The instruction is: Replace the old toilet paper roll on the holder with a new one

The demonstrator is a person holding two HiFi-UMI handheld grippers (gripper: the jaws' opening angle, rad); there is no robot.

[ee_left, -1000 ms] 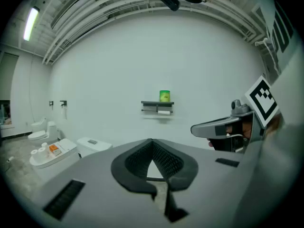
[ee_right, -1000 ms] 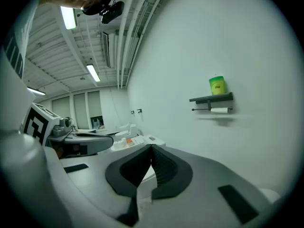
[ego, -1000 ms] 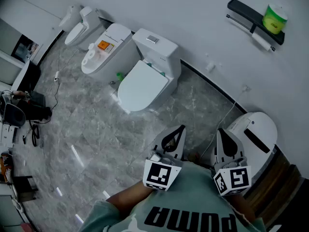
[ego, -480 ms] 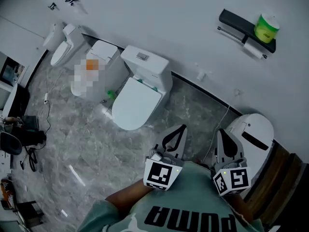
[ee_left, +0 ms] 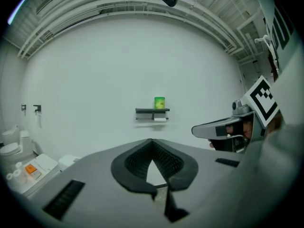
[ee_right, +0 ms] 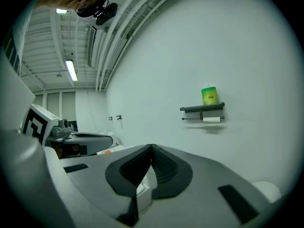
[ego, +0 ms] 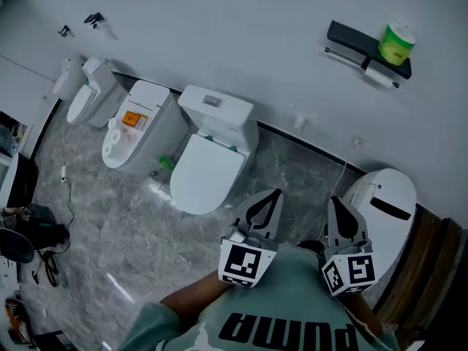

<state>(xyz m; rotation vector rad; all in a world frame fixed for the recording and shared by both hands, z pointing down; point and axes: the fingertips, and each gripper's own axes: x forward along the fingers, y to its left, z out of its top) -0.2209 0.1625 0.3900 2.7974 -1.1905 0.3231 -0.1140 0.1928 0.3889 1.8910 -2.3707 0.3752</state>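
Wall holder (ego: 351, 34): old roll (ego: 379, 77) on its bar, long axis level along the wall; green-wrapped new roll (ego: 395, 44) upright on top. Left gripper (ego: 273, 194) and right gripper (ego: 333, 199): jaws pressed together, empty, well apart from the holder, which lies ahead and up to the right. Right gripper judged nearer.

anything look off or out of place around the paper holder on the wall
Nothing looks damaged or spilled. The holder sits level on the wall, with a green container upright on top. The only oddity: the thin white roll hanging under it sits toward one end, not centred.
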